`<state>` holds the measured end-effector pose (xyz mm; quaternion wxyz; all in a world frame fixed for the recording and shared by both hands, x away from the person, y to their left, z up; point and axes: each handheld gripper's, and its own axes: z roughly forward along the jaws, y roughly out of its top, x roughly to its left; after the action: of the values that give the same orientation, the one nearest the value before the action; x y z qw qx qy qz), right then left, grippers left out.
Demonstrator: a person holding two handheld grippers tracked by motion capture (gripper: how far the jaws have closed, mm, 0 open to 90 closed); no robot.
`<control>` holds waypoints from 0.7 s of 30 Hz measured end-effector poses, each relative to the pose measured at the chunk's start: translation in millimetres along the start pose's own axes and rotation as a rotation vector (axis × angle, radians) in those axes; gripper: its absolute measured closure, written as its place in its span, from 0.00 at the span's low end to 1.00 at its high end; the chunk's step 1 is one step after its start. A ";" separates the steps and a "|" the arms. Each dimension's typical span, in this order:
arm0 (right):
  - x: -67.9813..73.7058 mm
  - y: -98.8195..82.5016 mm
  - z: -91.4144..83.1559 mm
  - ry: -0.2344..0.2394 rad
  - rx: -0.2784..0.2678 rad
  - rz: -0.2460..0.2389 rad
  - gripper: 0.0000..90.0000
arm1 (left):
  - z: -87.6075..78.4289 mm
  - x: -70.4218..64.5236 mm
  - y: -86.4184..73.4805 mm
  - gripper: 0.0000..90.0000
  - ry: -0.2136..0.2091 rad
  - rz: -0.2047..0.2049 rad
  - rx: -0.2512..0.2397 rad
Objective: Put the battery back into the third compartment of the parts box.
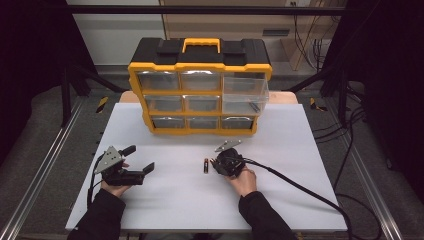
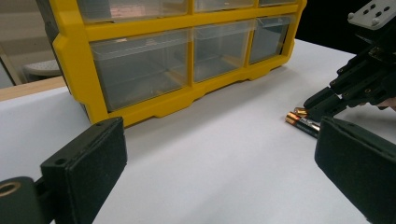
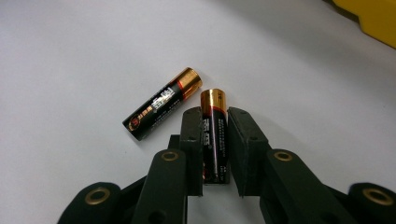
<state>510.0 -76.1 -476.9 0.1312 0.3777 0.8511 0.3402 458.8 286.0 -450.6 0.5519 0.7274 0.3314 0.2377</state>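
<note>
Item: right gripper, held low over the white table, jaws pointing away from the person. Jaws closed on one battery, a black cell with a gold cap; the pads press its two long sides, and the gold end sticks out just past the jaw tips. The cell lies lengthwise between the jaws, resting on the table.

Item: second battery, same make. It lies loose on the table just beside the held one, off the left jaw tip in the right gripper view, tilted away from it; the two gold ends sit near each other, and I cannot tell whether they touch.

Item: left gripper, well apart from both cells, jaws standing wide with nothing between them. In its own view the pair of batteries sits ahead, near its right jaw.

Item: yellow drawer cabinet, beyond both grippers at the table's far edge, one upper right drawer pulled out.
</note>
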 end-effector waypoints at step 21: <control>-0.4 8.4 -25.2 0.013 -0.044 -0.022 0.86 | -0.1 0.0 0.1 0.02 -0.001 0.000 0.000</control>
<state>502.8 -84.5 -452.7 0.1377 0.3628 0.8485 0.3599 458.8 286.0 -450.5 0.5521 0.7274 0.3312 0.2376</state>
